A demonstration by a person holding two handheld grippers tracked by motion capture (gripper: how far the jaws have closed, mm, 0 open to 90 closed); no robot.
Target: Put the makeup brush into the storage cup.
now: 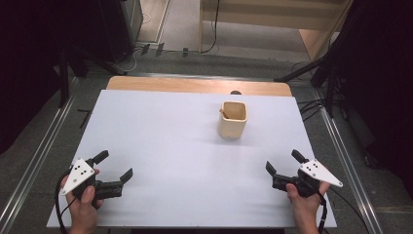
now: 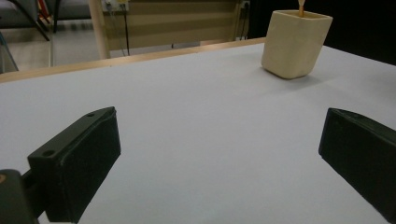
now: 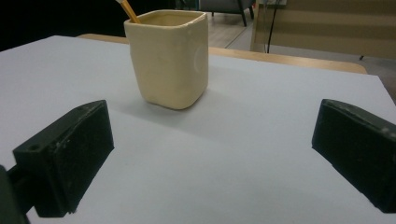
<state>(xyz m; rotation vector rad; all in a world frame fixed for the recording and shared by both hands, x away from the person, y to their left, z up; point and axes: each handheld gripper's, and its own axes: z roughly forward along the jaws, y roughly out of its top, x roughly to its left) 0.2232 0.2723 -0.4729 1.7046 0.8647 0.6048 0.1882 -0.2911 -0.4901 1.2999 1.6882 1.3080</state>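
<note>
Cream cup [image 1: 233,119] holds one wooden stick [image 3: 127,10].

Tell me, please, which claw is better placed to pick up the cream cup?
Right. The right claw is open and nearer the cream cup, which sits right of centre; the left claw would likely cross more table.

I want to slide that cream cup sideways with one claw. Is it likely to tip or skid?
The cream cup looks thick-walled and glazed, so probably rigid, fairly heavy and breakable. It stands taller than its base is wide, so a push near the rim might tip it; a low push should slide it on the smooth white table. The orange stick inside may rattle.
</note>
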